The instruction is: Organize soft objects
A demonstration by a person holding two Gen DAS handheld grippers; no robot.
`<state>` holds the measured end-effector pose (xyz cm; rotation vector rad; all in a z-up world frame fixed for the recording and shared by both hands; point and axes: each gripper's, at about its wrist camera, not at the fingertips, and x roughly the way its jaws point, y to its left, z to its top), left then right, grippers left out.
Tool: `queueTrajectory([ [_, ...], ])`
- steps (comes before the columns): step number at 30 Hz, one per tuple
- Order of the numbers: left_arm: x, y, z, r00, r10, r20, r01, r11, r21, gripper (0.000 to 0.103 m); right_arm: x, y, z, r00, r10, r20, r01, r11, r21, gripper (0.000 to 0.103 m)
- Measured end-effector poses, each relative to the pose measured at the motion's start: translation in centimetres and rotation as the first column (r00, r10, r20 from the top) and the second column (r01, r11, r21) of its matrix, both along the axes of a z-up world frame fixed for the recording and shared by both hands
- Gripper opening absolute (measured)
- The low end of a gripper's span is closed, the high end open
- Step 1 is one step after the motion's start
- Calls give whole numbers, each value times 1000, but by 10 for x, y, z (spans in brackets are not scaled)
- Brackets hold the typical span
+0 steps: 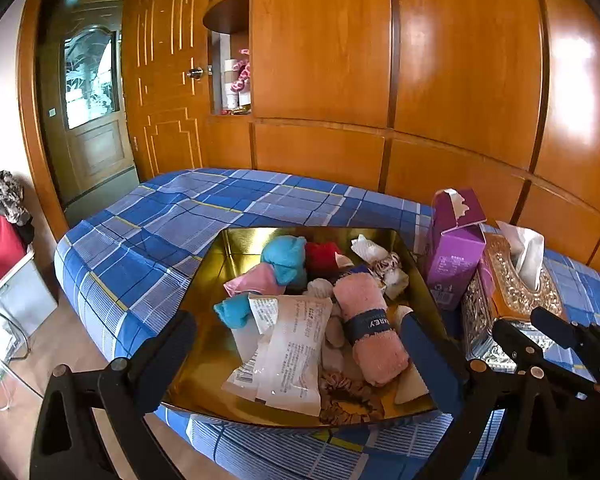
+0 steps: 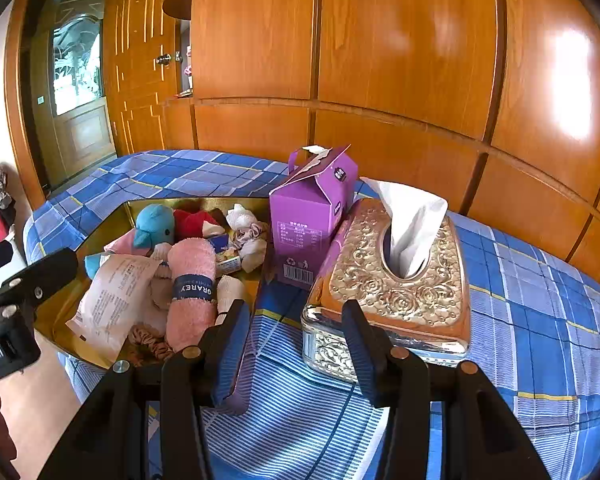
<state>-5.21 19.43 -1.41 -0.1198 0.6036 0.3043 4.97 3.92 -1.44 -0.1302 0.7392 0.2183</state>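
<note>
A gold tray (image 1: pixel 236 240) (image 2: pixel 140 206) on the bed holds soft things: a rolled pink towel (image 1: pixel 370 328) (image 2: pixel 192 280), a blue plush toy (image 1: pixel 286 258) (image 2: pixel 156 224), a red plush (image 1: pixel 322 256), a white plastic packet (image 1: pixel 288 356) (image 2: pixel 116 300), scrunchies and socks. My left gripper (image 1: pixel 296 364) is open and empty, fingers on either side of the tray's near part. My right gripper (image 2: pixel 296 344) is open and empty above the bedsheet, between the tray and the tissue box. The right gripper's fingers (image 1: pixel 512 340) show at the right in the left wrist view.
A purple carton (image 2: pixel 312 216) (image 1: pixel 454 256) stands right of the tray. An ornate gold tissue box (image 2: pixel 396 284) (image 1: pixel 512 296) lies beside it. The blue plaid bed (image 2: pixel 540 320) (image 1: pixel 160 216) backs onto wooden wardrobes. The floor and a door are at the left.
</note>
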Motion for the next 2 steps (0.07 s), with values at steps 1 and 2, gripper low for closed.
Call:
queueTrajectory([
  [1,1,1,0,1000,-1,-2,1,1000,-4,102,-1,-1,1,1000,0,7,0,1000,5,49],
  [2,1,1,0,1000,-3,-4,3,1000,-10,102,-2,-3,4,1000,-1,15,1,1000,11,49],
])
